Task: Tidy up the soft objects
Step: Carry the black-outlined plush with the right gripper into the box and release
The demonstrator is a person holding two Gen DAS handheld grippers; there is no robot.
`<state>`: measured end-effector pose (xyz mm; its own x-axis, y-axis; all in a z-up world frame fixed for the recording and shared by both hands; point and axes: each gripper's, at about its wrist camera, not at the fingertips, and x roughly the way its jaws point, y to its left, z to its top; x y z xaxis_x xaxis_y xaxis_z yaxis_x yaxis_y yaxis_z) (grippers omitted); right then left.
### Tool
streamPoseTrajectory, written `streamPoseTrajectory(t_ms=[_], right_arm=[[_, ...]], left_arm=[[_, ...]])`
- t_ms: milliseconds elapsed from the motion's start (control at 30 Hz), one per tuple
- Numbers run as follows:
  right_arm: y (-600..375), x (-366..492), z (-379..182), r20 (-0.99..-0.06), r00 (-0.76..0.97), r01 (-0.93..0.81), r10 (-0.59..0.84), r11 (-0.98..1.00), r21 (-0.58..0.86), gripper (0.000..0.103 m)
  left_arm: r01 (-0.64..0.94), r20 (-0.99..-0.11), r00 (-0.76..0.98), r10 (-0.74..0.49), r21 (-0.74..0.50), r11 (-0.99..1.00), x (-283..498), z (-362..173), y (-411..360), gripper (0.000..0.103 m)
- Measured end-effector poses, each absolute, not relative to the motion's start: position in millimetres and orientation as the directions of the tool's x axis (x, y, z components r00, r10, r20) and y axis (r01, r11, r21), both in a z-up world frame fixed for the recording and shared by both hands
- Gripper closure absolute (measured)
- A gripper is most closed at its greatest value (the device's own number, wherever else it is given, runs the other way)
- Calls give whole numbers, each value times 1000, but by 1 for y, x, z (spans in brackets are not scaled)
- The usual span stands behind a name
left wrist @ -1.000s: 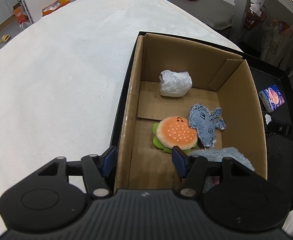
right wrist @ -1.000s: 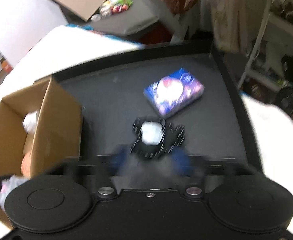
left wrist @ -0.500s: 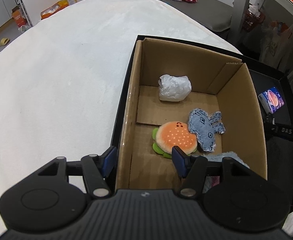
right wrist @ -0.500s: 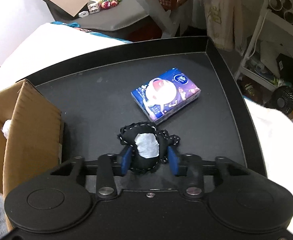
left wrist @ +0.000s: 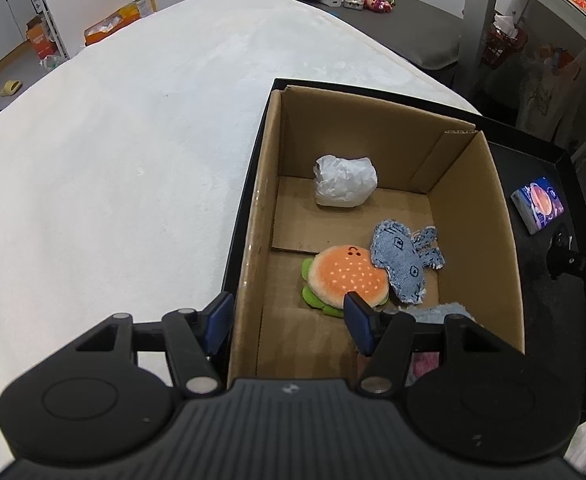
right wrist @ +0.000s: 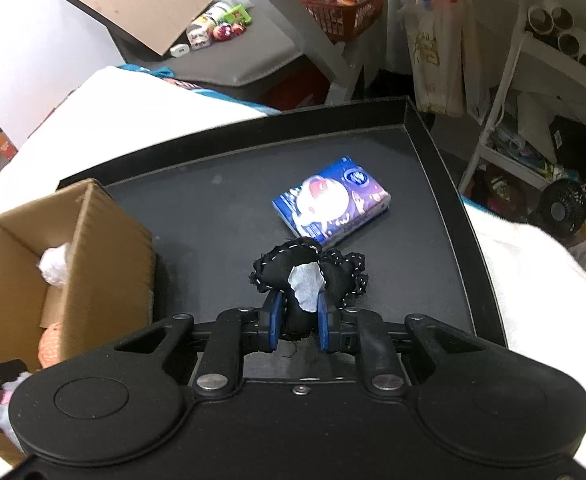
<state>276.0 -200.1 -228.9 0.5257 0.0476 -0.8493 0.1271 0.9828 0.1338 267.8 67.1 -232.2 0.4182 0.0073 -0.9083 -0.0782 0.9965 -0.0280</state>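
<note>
A cardboard box stands on a black tray. In it lie a burger plush, a denim fish plush, a white wad and a fluffy grey-blue toy. My left gripper is open, straddling the box's left wall at its near end. My right gripper is shut on a black stitched plush with a white patch, lifted off the tray, right of the box.
A blue tissue pack lies on the tray beyond the black plush; it also shows in the left wrist view. A white blanket covers the surface left of the box. Shelves and clutter stand behind.
My right gripper closed on the black plush and lifted it off the tray. My left gripper drew back slightly and stayed open.
</note>
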Motion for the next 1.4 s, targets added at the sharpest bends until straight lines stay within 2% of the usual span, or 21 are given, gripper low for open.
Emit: streamPoseTrajectory(t_ms=[567,800,1000,1067,1200,1367,1400], right_arm=[[-157,271,-167,-767,629,12,124,985,169,85],[-133,273,-159,-749,644,-21,157,982,187,84],[-112,274,-158,-746,643,-52,175,981,186,84],[-107,275,-158,-744,645,-59,176,982,181,84],[-97,276,-157,-741,644,-81,192,980,183,84],[-80,280,-156,-734,643,-130,218,976,177,83],[-77,281,-156,-731,645,-139,223,975,174,82]], left_arm=[[-97,-898,438,-29,-79,992,256,-226,90,44],[-119,-898,436,-61,-125,985,249,-230,105,45],[-117,-886,455,-85,-154,981,242,-233,116,54],[-120,-889,448,-96,-166,979,241,-236,119,62],[-120,-891,440,-114,-184,976,240,-239,123,71],[-94,-880,453,-145,-209,973,236,-238,123,88],[-88,-877,455,-152,-215,973,236,-238,122,88]])
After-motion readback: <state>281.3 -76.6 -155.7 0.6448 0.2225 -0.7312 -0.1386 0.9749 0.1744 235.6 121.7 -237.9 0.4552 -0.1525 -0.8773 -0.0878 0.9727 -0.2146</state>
